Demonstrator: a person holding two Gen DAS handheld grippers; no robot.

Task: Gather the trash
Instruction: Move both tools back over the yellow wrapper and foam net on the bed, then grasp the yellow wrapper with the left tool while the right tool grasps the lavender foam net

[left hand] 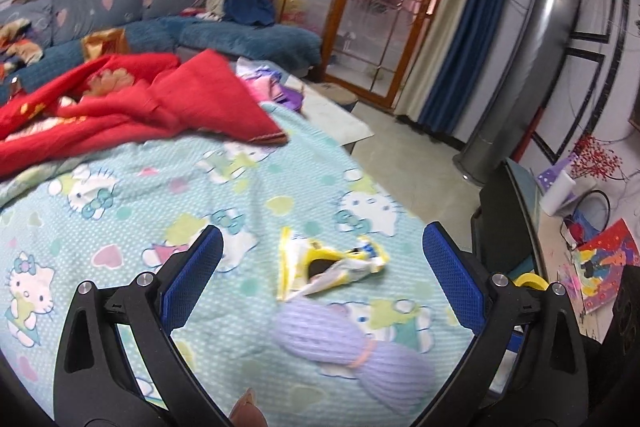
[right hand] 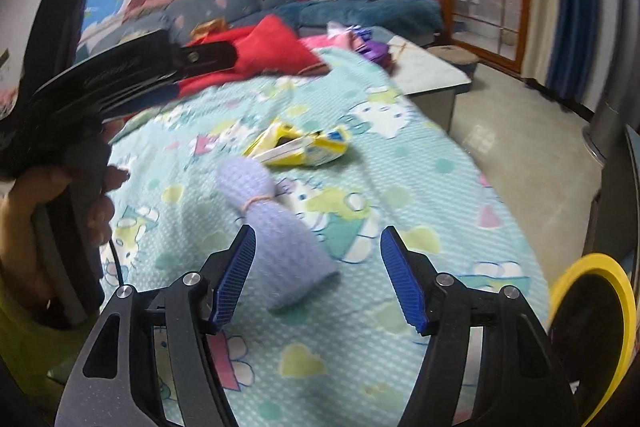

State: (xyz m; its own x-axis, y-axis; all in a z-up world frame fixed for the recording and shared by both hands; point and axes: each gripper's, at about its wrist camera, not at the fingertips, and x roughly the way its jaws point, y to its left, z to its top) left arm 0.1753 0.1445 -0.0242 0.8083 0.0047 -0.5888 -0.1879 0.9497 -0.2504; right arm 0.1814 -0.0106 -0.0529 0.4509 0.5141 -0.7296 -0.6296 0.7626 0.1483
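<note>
A crumpled yellow and white wrapper (left hand: 326, 267) lies on the teal cartoon-print bedsheet (left hand: 160, 211). My left gripper (left hand: 322, 277) is open and hovers just above it, the wrapper between its blue pads. In the right wrist view the wrapper (right hand: 300, 147) lies farther off. My right gripper (right hand: 318, 279) is open and empty above the sheet, its left pad beside a lilac knitted roll (right hand: 276, 227) tied with a band. The roll (left hand: 340, 343) lies just in front of the wrapper. The left gripper's body (right hand: 100, 83) and the hand holding it show at the left.
A red blanket (left hand: 132, 107) lies bunched at the back of the bed. A yellow-rimmed bin (right hand: 592, 331) stands by the bed's right edge. A low grey table (right hand: 432, 71) and bare floor lie beyond. A blue sofa (left hand: 160, 23) stands behind.
</note>
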